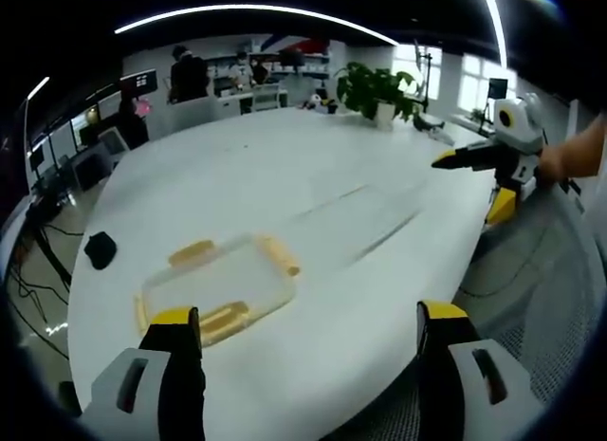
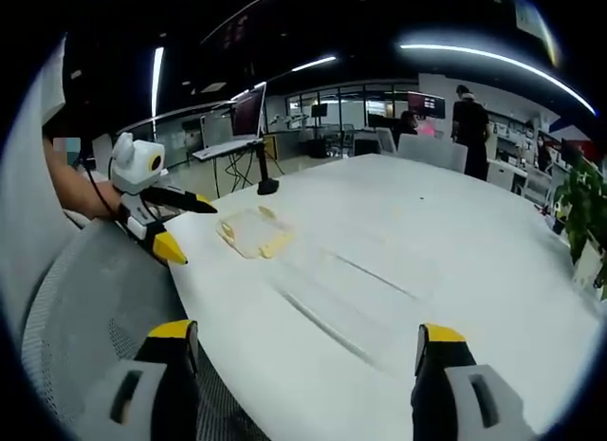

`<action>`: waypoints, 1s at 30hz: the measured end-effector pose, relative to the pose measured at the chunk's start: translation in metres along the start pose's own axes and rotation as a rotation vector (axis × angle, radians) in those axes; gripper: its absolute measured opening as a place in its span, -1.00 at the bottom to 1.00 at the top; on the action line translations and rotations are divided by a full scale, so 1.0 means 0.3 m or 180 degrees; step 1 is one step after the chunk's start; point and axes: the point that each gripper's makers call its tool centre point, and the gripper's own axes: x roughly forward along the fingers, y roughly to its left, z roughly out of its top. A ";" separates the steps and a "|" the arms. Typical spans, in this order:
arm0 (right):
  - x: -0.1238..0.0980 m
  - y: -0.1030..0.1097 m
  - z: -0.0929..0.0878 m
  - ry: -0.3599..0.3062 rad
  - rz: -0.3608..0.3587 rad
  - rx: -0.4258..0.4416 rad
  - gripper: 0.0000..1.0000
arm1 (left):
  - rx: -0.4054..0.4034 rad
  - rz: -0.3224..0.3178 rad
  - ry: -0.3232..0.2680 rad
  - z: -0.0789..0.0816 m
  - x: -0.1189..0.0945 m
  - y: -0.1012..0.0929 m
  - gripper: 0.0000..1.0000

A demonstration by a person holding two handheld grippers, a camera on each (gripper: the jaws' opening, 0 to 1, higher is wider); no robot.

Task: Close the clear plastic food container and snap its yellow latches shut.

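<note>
Two grippers hang apart over the white table (image 1: 285, 175), jaws spread, holding nothing: left gripper (image 1: 308, 341), right gripper (image 2: 303, 360). Near the left one lies the clear food container (image 1: 216, 284), yellow latches (image 1: 279, 254) unsnapped. I'd seat the lid squarely before pressing any latch.

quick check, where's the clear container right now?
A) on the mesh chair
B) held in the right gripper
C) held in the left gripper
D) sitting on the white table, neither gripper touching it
D: the container lies flat on the white table, with the left gripper and the right gripper both open and apart from it.
</note>
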 end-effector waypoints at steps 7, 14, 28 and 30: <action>-0.005 -0.003 0.011 -0.0012 -0.0010 -0.0007 0.83 | 0.0043 0.0003 0.0025 -0.003 -0.001 0.002 0.84; -0.006 -0.007 0.007 0.0015 -0.0027 -0.0057 0.84 | 0.0096 -0.0053 0.0028 0.002 0.000 -0.009 0.81; 0.002 -0.013 0.038 0.0054 0.0042 -0.0155 0.75 | 0.0141 -0.0151 0.0001 0.009 -0.003 -0.004 0.78; 0.004 -0.020 0.039 0.0071 0.0036 -0.0166 0.75 | 0.0108 -0.0164 -0.0018 0.010 -0.001 -0.001 0.78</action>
